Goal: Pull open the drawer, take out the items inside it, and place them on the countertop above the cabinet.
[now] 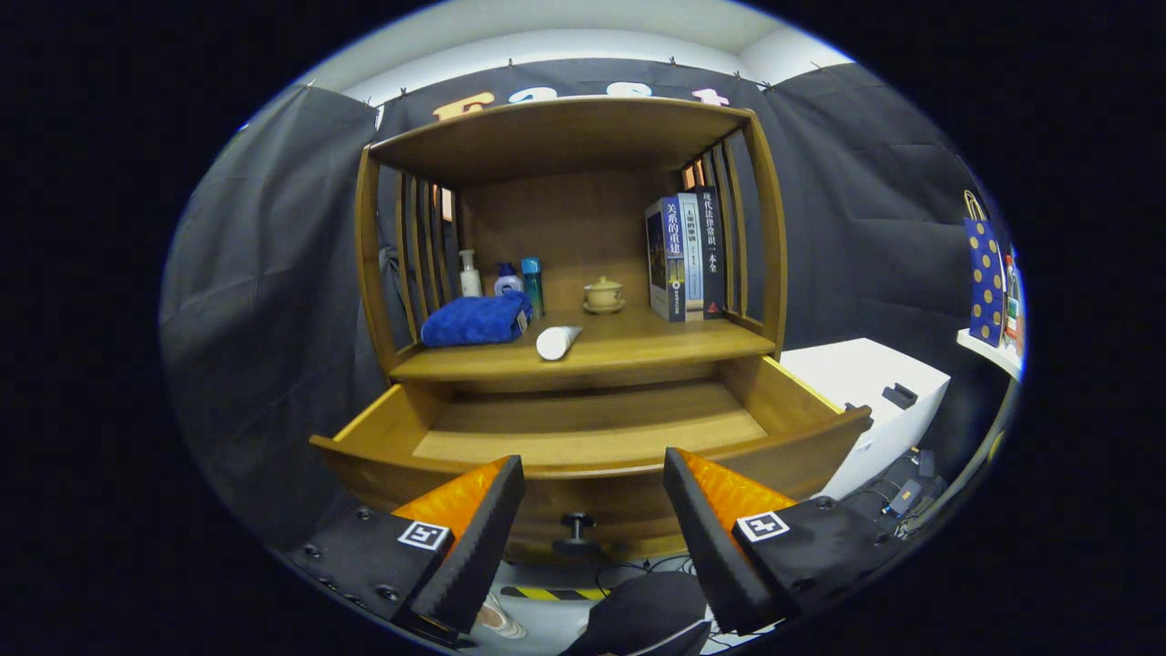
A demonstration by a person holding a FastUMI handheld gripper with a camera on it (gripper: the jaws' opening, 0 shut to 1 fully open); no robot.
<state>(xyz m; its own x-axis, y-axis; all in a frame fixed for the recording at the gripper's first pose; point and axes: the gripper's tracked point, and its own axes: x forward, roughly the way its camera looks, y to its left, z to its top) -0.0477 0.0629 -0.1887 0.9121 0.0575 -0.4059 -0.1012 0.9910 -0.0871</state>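
The wooden cabinet (pixel 569 273) stands against the dark cloth wall, an open-fronted shelf unit with slatted sides. Below its countertop (pixel 638 351) the drawer (pixel 583 437) is pulled well out toward the gripper; its long axis runs side to side across the cabinet front, and what shows of its floor is bare wood. A dark round knob (pixel 576 527) sits on the drawer front, between the two fingers and a little beyond them.

The gripper (pixel 592 492) hangs just in front of the drawer front with its fingers spread wide apart, holding nothing and touching nothing.

To the right of the cabinet stands a white box (pixel 874 401), and further right a dotted blue gift bag (pixel 986 273) on a white ledge.

On the countertop, at the right, a row of books (pixel 685 255) stands upright. At the left lies a folded blue towel (pixel 475 321), with three bottles (pixel 501 278) standing behind it. Just right of the towel, near the front edge, lies a white tube (pixel 557 342) on its side, its long axis slanting from front left to back right. Behind it, toward the back, sits a small lidded cup on a saucer (pixel 603 294).
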